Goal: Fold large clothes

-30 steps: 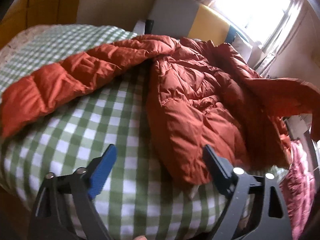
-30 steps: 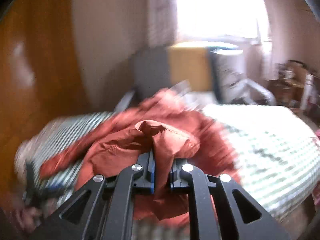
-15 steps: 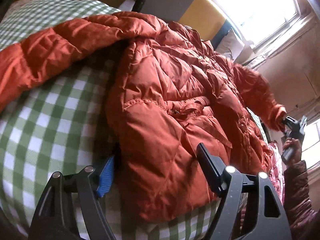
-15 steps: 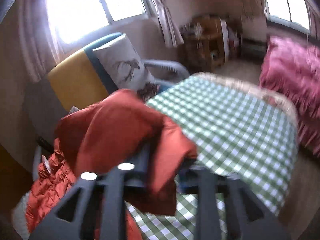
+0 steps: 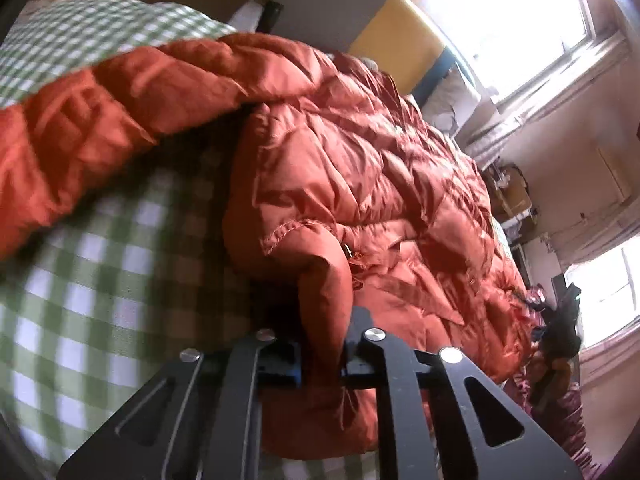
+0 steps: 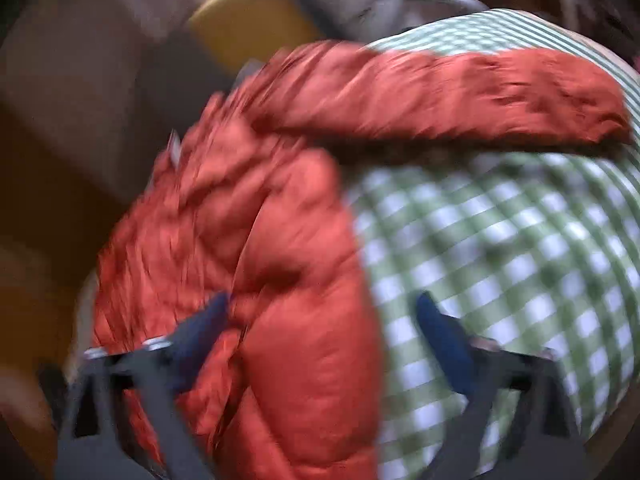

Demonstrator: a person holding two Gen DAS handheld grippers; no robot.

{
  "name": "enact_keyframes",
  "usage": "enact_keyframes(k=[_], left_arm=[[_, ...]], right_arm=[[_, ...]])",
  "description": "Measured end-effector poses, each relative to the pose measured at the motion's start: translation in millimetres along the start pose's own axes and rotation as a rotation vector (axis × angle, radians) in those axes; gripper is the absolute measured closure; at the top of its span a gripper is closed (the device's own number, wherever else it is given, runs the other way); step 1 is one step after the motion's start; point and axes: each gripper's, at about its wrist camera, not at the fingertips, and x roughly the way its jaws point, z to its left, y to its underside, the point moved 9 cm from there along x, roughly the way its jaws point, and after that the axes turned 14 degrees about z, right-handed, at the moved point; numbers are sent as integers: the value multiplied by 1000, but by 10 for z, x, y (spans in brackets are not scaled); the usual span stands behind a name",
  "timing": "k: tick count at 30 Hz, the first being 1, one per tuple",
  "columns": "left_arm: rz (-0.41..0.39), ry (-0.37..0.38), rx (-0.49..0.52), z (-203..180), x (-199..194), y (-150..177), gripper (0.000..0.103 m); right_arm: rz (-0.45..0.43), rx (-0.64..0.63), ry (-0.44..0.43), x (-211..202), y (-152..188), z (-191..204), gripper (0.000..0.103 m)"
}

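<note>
Left tongs (image 5: pixel 322 364) now clenched on jacket (image 5: pixel 360 168) hem, were open; right tongs (image 6: pixel 320 332) released sleeve, spread wide. Both-hand fold setup underway.

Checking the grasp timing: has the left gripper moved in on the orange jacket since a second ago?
Yes. The left gripper has advanced from over the green checked cloth onto the orange jacket hem and shut on it.

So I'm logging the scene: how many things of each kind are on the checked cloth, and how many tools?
Orange puffer jacket: 1
Green-and-white checked cloth: 1
Tools: 2, the left tool shut on the jacket's edge, the right tool open
Total: 4
</note>
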Motion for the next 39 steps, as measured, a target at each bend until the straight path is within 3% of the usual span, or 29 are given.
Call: enact_keyframes(k=[2,3,6,13,17,21,23,24,25,26,27,28,30,31,32,34,39], left_arm=[[-26,-15,5,104,-210,3,96],[-34,-19,6,131,-271,10,97],[-74,-38,4,296,-612,77,99],[-85,-133,-43,789,-1167,661,100],[-37,-135,-56,812,-1064,1028,100],[-44,-229,-32,743,-928,1010,99],[-41,-238,-28,763,-939,960,95],[-49,-239,-36,776,-985,953,89],[-68,-228,-58,810,-1080,925,76],[-94,-216,-82,891,-1194,916,51],[-150,-221,-133,1013,-1375,907,37],[-202,-239,-183,1141,-1535,910,25],[-275,-266,-273,1413,-1816,857,24],[-304,-316,-350,1651,-1971,838,23],[-331,-371,-420,1891,-2111,820,23],[-368,-411,-509,2256,-2294,764,19],[-405,-333,-680,2907,-2378,612,16]], right_arm=[[22,-52,60,101,91,162,61],[28,-73,51,99,127,257,74],[38,-129,5,21,297,517,86],[83,-313,-23,-84,1166,1102,90],[76,-323,98,-121,1573,910,91],[78,-335,202,-125,1584,880,90],[76,-370,263,-122,1553,1002,87],[71,-381,293,-152,1547,1059,78],[64,-383,307,-128,1451,1075,63],[32,-389,322,-176,1392,1123,55],[-11,-397,334,-235,1332,1192,41],[-47,-412,335,-283,1289,1262,33],[-100,-449,332,-321,1231,1462,28],[-120,-467,324,-310,1227,1587,25],[-135,-496,297,-263,1225,1792,24],[-131,-529,240,-145,1246,2043,23],[-53,-604,91,341,1395,2750,23]])
